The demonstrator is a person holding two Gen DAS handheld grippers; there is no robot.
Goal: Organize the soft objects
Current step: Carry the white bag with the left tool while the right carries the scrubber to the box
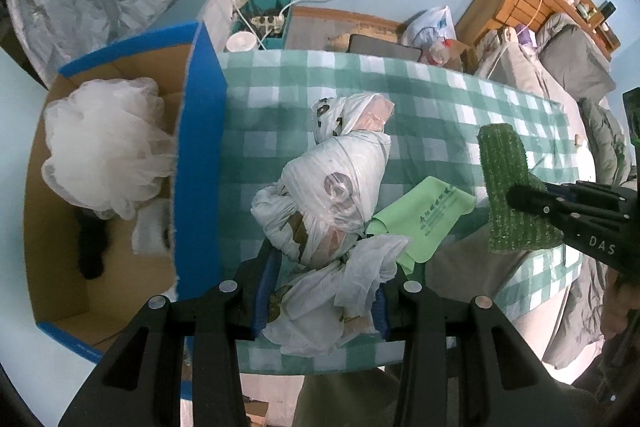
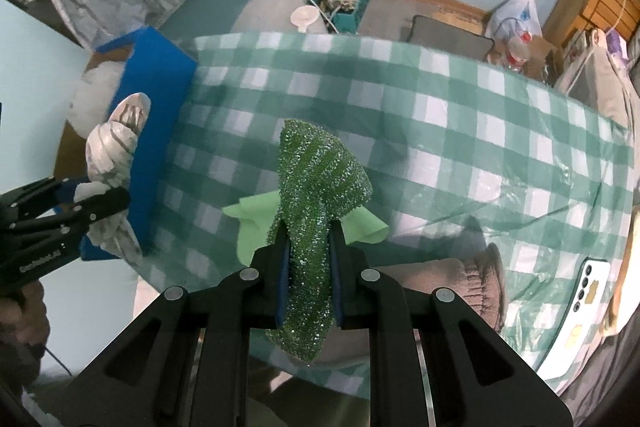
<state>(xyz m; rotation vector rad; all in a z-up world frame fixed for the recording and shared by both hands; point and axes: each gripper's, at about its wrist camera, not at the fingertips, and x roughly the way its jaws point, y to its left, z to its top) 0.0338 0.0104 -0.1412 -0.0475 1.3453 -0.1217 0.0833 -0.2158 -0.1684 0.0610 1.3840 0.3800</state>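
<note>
**Both grippers are carrying stuff above the checkered table**

Going left to right: the cardboard box [image 1: 120, 183] with blue edging is sitting at the left end of the table, touching its edge. Inside it a fluffy white mesh pouf [image 1: 108, 151] is taking up most of the room, with something black [image 1: 94, 243] and a small pale bundle lying beneath it; I can't tell what either of those is.

Next over, the left gripper [image 1: 324, 291] is pinching a knotted bundle of white plastic bags [image 1: 332, 195], its jaws partly closed with the blue pads pressing into both sides. In the right wrist view the bundle is hanging right by the box's blue wall.

Just right of the bags, a light green cloth [image 1: 428, 215] with printed lettering is lying flat on the green-and-white checkered tablecloth [image 1: 440, 87], near the front edge.

Further right, the right gripper [image 2: 308, 275] is clamping a sparkly green scrubbing cloth [image 2: 316, 179], jaws squeezed nearly together around its narrow middle, so it's drooping over on both ends above the light green cloth.

At the far right a white phone [image 2: 588, 287] is lying on the table near the edge.
</note>
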